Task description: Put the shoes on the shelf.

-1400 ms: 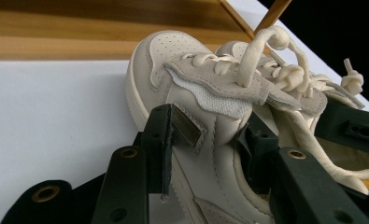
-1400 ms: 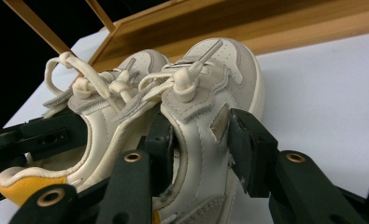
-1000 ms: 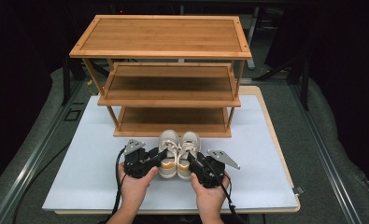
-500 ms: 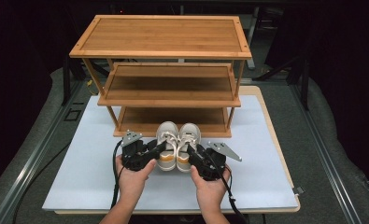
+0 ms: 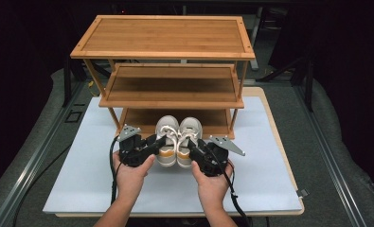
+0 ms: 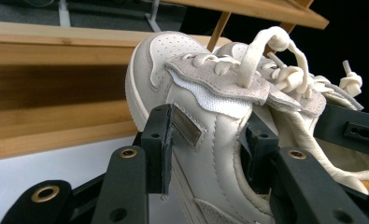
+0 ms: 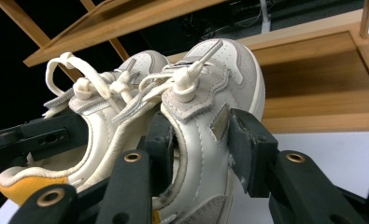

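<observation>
Here, low in the centre of the high view, the left gripper (image 5: 157, 143) and right gripper (image 5: 193, 145) each have their fingers clamped on the side wall of one cream-white lace-up sneaker, left shoe (image 6: 210, 116) and right shoe (image 7: 210, 116), the pair held side by side over the pale grey worktop (image 5: 270, 156). The step in hand looks like carrying the pair toward the three-tier bamboo shoe rack (image 5: 168, 56) just beyond the toes. Next, both shoes likely need sliding forward level onto its bottom shelf (image 5: 142, 118), clear of the middle shelf edge.

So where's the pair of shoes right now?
In the high view, the shoes sit mid-table, toes at the rack's bottom shelf, clamped between the left gripper and right gripper.
</observation>
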The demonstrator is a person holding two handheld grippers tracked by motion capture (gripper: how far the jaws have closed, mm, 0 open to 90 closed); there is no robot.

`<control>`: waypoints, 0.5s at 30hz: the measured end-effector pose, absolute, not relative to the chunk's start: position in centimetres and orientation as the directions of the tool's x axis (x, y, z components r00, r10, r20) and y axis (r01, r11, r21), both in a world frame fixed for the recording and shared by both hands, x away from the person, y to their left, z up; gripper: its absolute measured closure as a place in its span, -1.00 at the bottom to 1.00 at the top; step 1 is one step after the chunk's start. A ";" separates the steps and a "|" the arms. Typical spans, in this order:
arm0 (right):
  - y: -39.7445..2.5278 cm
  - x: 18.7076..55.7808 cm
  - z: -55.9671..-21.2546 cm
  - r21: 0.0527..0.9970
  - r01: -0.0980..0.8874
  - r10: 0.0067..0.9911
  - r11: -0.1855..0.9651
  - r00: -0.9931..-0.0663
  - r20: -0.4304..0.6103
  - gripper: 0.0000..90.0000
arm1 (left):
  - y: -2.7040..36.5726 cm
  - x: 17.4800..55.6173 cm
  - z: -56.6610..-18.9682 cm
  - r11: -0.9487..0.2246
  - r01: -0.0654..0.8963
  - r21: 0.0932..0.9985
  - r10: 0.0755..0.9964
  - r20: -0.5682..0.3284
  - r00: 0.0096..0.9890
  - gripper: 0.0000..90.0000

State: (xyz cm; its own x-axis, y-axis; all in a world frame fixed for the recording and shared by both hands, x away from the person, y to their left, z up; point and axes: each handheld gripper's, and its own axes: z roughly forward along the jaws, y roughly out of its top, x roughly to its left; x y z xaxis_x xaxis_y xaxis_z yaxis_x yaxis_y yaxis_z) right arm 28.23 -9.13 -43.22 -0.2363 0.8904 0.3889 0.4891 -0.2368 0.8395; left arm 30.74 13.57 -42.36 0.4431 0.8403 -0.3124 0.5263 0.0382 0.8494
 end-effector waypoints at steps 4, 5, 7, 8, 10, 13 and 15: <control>-9.3 28.5 -42.5 0.842 0.480 0.887 -0.246 -0.239 0.395 0.37 | 13.5 31.0 -41.6 0.044 0.518 0.854 0.836 -0.315 0.449 0.35; -9.3 28.5 -42.3 0.841 0.481 0.887 -0.248 -0.237 0.397 0.37 | 13.5 31.1 -41.5 0.043 0.517 0.855 0.835 -0.315 0.451 0.35; -9.4 28.7 -42.0 0.846 0.475 0.890 -0.244 -0.238 0.390 0.37 | 13.5 31.3 -41.2 0.046 0.514 0.857 0.834 -0.316 0.452 0.35; -9.4 28.7 -41.8 0.844 0.477 0.890 -0.243 -0.236 0.390 0.37 | 13.5 31.3 -41.1 0.048 0.513 0.857 0.833 -0.318 0.453 0.35; -9.4 28.8 -41.5 0.846 0.479 0.890 -0.236 -0.243 0.386 0.37 | 13.5 31.5 -40.9 0.055 0.511 0.858 0.831 -0.323 0.452 0.35; -9.4 29.0 -41.0 0.850 0.471 0.892 -0.235 -0.242 0.381 0.37 | 13.5 31.7 -40.5 0.064 0.510 0.858 0.829 -0.330 0.452 0.35; -9.5 29.2 -40.7 0.849 0.476 0.894 -0.229 -0.242 0.377 0.37 | 13.4 31.8 -40.2 0.051 0.517 0.855 0.829 -0.325 0.456 0.35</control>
